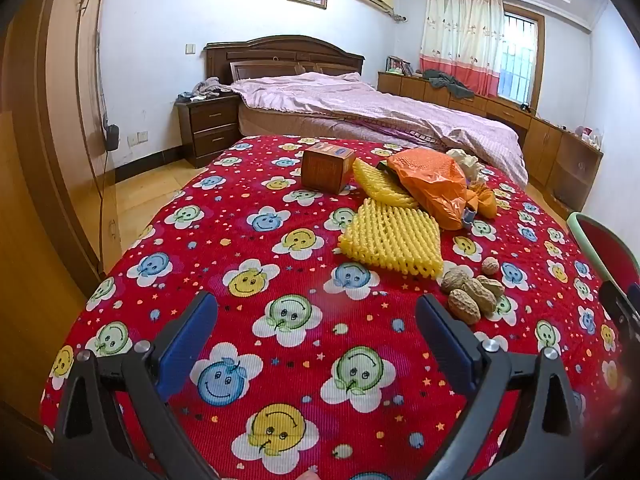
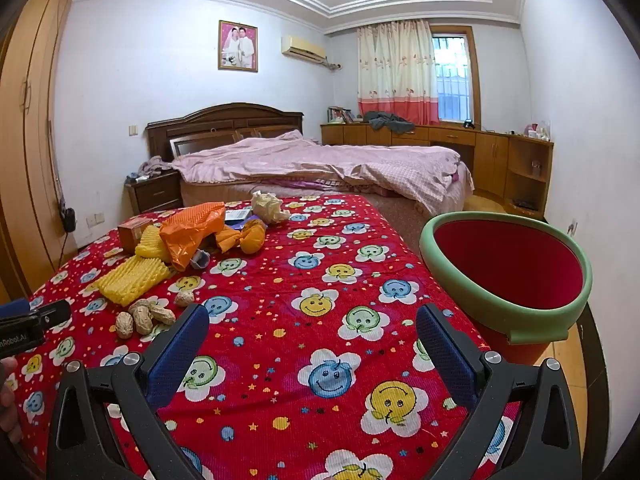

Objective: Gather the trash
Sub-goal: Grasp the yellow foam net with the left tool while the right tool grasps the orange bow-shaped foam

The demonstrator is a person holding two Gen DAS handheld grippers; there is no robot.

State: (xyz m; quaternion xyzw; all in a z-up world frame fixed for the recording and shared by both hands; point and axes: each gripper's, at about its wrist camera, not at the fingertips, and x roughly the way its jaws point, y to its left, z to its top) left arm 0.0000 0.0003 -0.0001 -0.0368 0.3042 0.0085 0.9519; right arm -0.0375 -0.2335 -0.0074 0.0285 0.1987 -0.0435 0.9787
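A: Evidently both tools are hovering over the red cloth point(image 1: 248, 264). How are their jaws standing?

B: The left gripper point(image 1: 316, 320) is gaping wide, nothing lying between its blue pads point(image 1: 188, 344); it is pointing down at bare cloth. The right gripper point(image 2: 312, 332) is likewise spread wide and carrying nothing.

A: Where is the trash sitting?

B: It is lying in a cluster on the far part of the cloth. Nearest the left gripper, just beyond its right finger, peanuts point(image 1: 472, 288) are lying in a small heap. Behind them a yellow foam net point(image 1: 392, 240) is lying flat, with a second net point(image 1: 380, 184) farther back, partly under an orange bag point(image 1: 436, 184). A brown box point(image 1: 326, 168) is standing left of the bag, and crumpled paper point(image 1: 468, 162) is showing at the far right of the pile.

A: And in the right view?

B: The same pile is lying at far left. A red bin point(image 2: 508, 280) with a green rim is standing at the right edge of the cloth, near the right gripper. The left gripper's tip is poking in at the left edge.
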